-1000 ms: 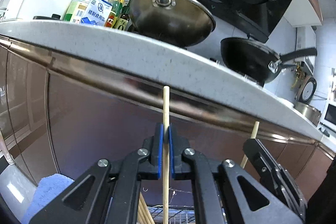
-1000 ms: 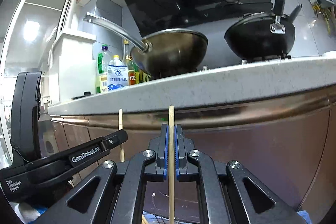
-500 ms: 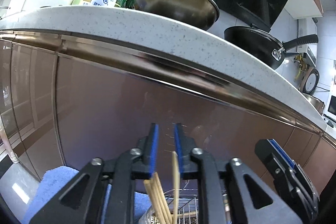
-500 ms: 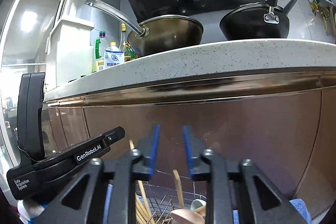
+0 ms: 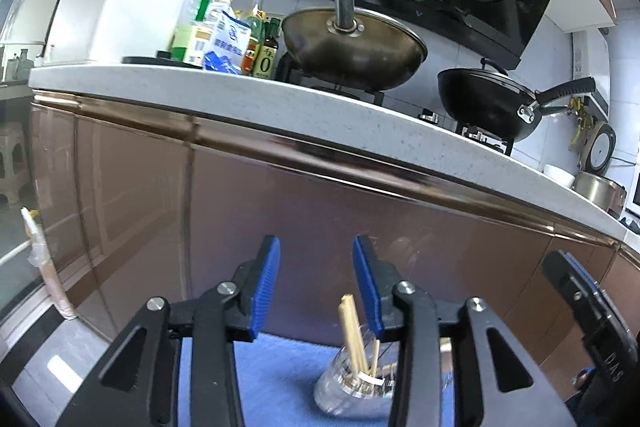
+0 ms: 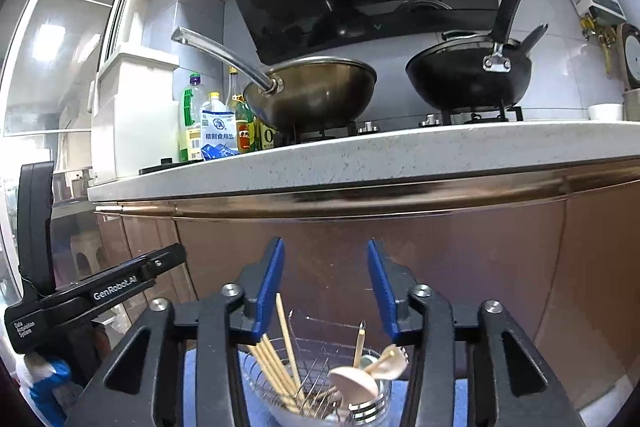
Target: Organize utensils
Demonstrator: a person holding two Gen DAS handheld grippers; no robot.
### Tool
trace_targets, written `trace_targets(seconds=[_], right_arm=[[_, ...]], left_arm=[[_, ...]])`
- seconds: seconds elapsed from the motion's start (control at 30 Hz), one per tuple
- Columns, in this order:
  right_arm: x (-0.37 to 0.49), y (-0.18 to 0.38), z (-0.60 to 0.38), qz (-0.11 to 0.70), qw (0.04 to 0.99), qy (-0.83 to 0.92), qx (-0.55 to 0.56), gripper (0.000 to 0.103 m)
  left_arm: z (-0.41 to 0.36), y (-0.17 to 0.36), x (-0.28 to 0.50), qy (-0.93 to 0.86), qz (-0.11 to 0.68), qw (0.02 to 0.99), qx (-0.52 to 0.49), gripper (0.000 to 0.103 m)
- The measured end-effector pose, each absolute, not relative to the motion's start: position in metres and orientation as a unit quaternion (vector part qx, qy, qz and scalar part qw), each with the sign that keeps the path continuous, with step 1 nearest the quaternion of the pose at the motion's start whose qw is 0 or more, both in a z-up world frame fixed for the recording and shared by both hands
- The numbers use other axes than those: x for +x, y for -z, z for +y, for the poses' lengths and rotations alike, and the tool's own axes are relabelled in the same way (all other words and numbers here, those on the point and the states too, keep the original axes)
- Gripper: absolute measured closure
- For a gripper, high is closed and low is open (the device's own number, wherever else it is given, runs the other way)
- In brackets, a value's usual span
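My left gripper (image 5: 316, 283) is open and empty, above a clear glass cup (image 5: 348, 387) that holds several wooden chopsticks (image 5: 352, 339) on a blue mat (image 5: 276, 375). My right gripper (image 6: 326, 287) is open and empty too. Below it, several chopsticks (image 6: 276, 359) lean in the clear glass cup (image 6: 264, 395). A wire rack (image 6: 320, 343) stands behind it. To the right, a pale wooden spoon (image 6: 354, 383), a wooden fork (image 6: 390, 357) and one chopstick (image 6: 359, 345) stand in a second holder (image 6: 372, 411). The left gripper's body (image 6: 96, 291) shows at the left of the right wrist view.
A brown cabinet front (image 6: 440, 259) rises close behind the cups, under a white speckled counter edge (image 6: 360, 155). On the counter stand a steel wok (image 6: 312, 95), a black wok (image 6: 468, 79) and several bottles with a salt bag (image 6: 218, 139).
Both grippers held one upright chopstick each a second ago. Both opened and let the chopsticks drop into the holders below. Both have since opened wider and pulled back.
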State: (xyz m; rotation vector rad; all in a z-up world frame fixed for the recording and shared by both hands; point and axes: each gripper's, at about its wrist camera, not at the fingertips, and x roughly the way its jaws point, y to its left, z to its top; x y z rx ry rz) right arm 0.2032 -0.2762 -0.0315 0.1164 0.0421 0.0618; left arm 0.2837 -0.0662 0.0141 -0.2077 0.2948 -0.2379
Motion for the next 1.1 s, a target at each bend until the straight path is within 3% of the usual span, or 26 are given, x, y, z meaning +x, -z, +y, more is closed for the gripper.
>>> trace_targets(seconds=[0.13, 0.37, 0.67, 1.1], right_arm=[[0.179, 0.024, -0.270, 0.031, 0.998, -0.028, 0.055, 0.051], [0.128, 0.028, -0.255, 0.071, 0.996, -0.013, 0.046, 0.037], [0.070, 0.047, -0.248, 0.126, 0.991, 0.015, 0.045, 0.001], [0.027, 0.064, -0.235, 0.151, 0.988, 0.030, 0.018, 0.000]], left_arm=[[-0.052, -0.019, 0.257, 0.105, 0.152, 0.978, -0.092, 0.057], [-0.032, -0.019, 0.202, 0.078, 0.175, 0.979, -0.062, 0.050], [-0.018, -0.026, 0.136, 0.058, 0.180, 0.981, -0.032, 0.045], [-0.010, -0.029, 0.090, 0.040, 0.175, 0.984, -0.002, 0.041]])
